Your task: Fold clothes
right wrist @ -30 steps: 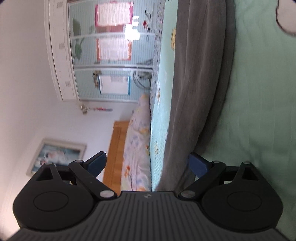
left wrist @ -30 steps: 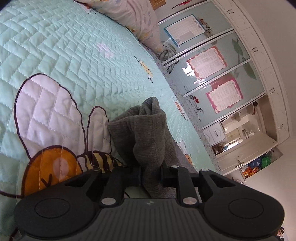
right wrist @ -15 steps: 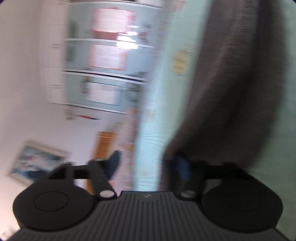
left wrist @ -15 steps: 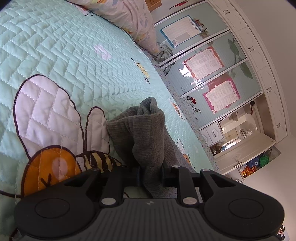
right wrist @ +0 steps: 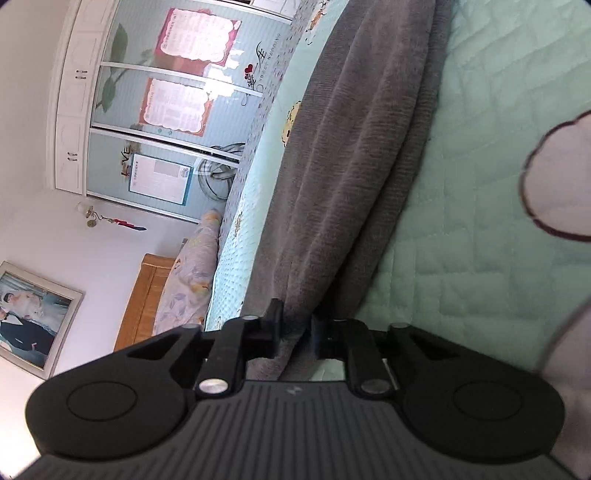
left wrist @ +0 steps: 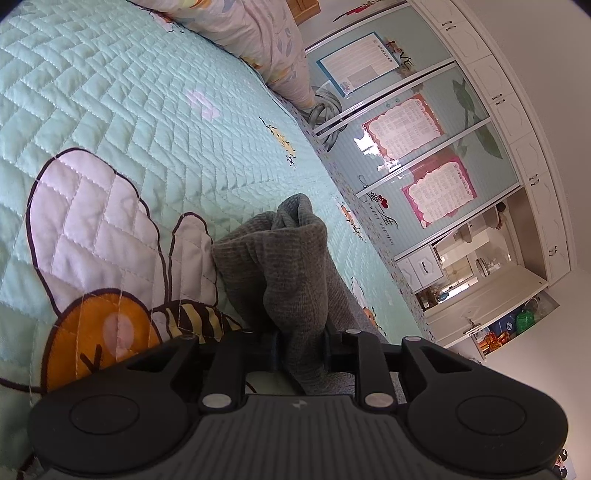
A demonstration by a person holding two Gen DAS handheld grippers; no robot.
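On the sliding wardrobe doors (left wrist: 436, 155) the word "LOVE" (left wrist: 400, 55) could be read beside a blue-framed sheet, and lower down a decal read "SWEET WEDDING" (left wrist: 384, 225); the pink-bordered charts (left wrist: 437, 194) carried print too small to make out. The room held a bed covered by a mint quilt (left wrist: 122, 96) stitched in a zigzag pattern, with a large bee (left wrist: 110, 325) sewn onto it and small bees along its edge. A flowered pillow (left wrist: 251, 33) lay at the head of the bed against a wooden headboard (right wrist: 144, 299), and a framed photograph (right wrist: 29, 317) hung on the white wall. The grey knitted garment (right wrist: 332, 166) lay stretched along the quilt near the bed's edge. The left tongs (left wrist: 301, 347) were clamped on a bunched fold of it, which stood up from the quilt. The right tongs (right wrist: 295, 332) had just been closing and now pinched the garment's other end between their pads.
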